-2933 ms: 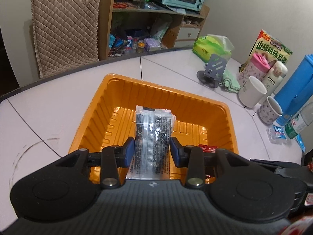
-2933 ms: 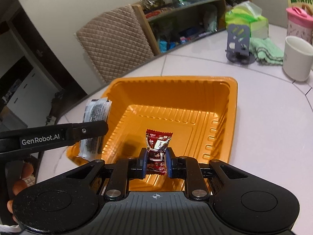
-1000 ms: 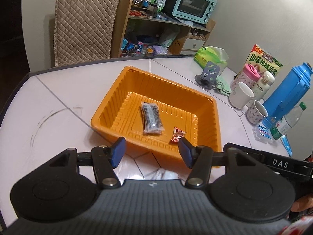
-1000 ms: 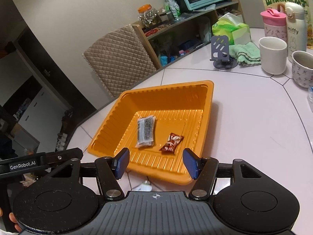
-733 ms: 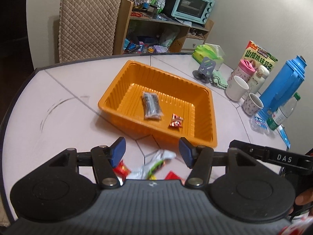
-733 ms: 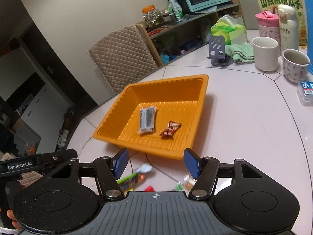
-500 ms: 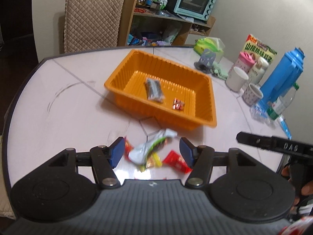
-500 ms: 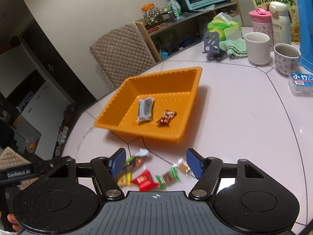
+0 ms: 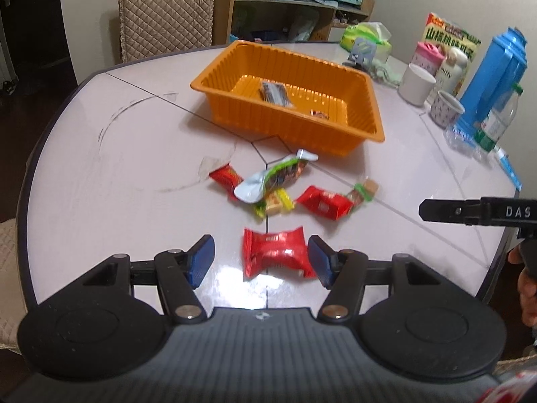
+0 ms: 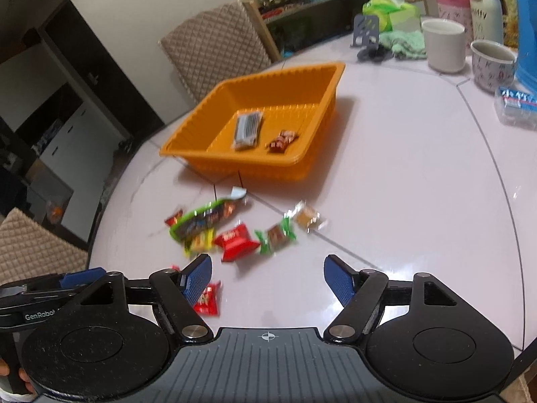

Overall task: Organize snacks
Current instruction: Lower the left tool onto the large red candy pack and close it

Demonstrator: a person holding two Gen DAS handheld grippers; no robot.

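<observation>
1. Left gripper [image 9: 261, 258]: jaws spread wide, holding nothing. It sits low over the near table edge, and a red snack pack [image 9: 276, 256] lies flat on the table between its blue pads [image 9: 200, 259]; from this view it is not clear whether the right pad touches the pack.
2. Loose snack cluster, just beyond that pack, left to right in the left wrist view: small red packet [image 9: 226, 177], long green-and-white wrapper [image 9: 276, 177] lying partly over a yellow candy [image 9: 275, 202], second red pack [image 9: 325, 203], green-ended candy [image 9: 363, 192]. All rest on the white table [image 9: 100, 174], outside the tray.
3. Orange tray [image 9: 375, 114]: farther back, just beyond the cluster. It holds a clear pack of dark sticks [image 9: 274, 92] on the left and a small red-brown candy [image 9: 319, 114] to its right, apart from each other.
4. Right gripper [image 10: 267, 281]: jaws wide apart, empty, over bare table to the right of the cluster. One more candy in clear wrap [image 10: 307, 217] lies at the cluster's right end.
5. Far right: white mug [image 9: 416, 84], patterned cup [image 9: 446, 108], blue thermos [image 9: 493, 77], water bottle [image 9: 496, 124].
</observation>
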